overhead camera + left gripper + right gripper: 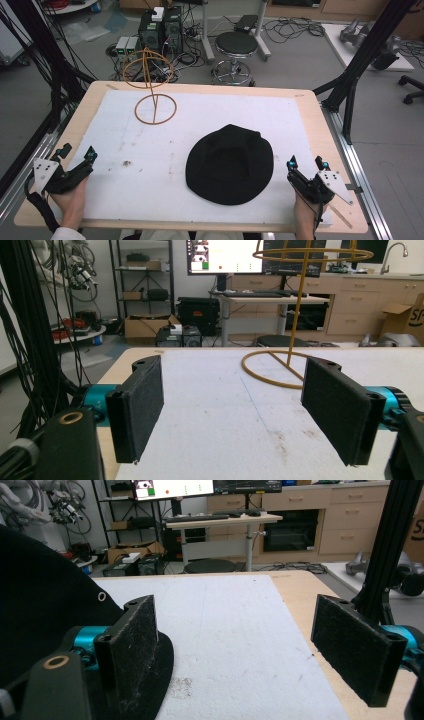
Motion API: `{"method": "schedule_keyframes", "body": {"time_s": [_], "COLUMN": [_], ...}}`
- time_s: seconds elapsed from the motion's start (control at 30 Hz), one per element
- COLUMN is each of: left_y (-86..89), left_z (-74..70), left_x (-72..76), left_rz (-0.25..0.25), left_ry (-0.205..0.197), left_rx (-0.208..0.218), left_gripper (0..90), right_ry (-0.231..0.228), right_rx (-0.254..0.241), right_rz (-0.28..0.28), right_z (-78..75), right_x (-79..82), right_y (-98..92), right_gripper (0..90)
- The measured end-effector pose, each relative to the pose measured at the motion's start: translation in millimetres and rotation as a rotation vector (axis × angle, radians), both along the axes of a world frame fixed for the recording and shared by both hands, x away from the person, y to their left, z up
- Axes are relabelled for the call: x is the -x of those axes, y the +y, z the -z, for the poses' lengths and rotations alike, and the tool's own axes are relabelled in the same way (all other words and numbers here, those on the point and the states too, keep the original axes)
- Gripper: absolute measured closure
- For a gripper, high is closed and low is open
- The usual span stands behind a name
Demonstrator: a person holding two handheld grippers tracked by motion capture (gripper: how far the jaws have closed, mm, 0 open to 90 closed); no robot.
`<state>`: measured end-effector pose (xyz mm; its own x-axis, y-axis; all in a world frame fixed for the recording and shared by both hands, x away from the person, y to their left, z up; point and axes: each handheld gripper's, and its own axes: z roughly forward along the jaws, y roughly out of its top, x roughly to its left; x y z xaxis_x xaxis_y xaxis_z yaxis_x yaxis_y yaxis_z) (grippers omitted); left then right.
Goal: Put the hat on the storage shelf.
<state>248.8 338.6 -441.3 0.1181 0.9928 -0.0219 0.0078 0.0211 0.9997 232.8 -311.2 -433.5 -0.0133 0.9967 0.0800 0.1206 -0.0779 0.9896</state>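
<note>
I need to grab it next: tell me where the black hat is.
In the high view the black hat lies on the white mat's right half, just left of the right gripper, well clear of the wire stand.

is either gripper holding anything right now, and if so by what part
Nothing is held. The left gripper and the right gripper both stand open with bare fingers; the black hat lies untouched on the white mat beside the right one.

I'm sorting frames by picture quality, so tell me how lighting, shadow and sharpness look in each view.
High view: even overhead light, slightly soft; the black hat reads as a near-featureless dark mass with faint shadow on the white mat. Left gripper view: the wire stand is fairly sharp, the near gripper pads slightly soft. Right gripper view: the hat's brim is dark, and background lines look slightly bowed.
</note>
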Motion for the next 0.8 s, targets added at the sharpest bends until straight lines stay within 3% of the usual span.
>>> {"method": "schedule_keyframes", "body": {"time_s": [0.8], "left_y": [-0.2], "left_z": [0.7], "left_x": [-1.5], "left_rz": [0.008], "left_ry": [0.007], "left_rx": [-0.002], "left_gripper": [25.3], "right_ry": [0.011], "right_rx": [-0.021], "right_rz": [0.008], "right_z": [1.3], "right_x": [0.1], "right_y": [-2.4], "right_gripper": [18.0]}}
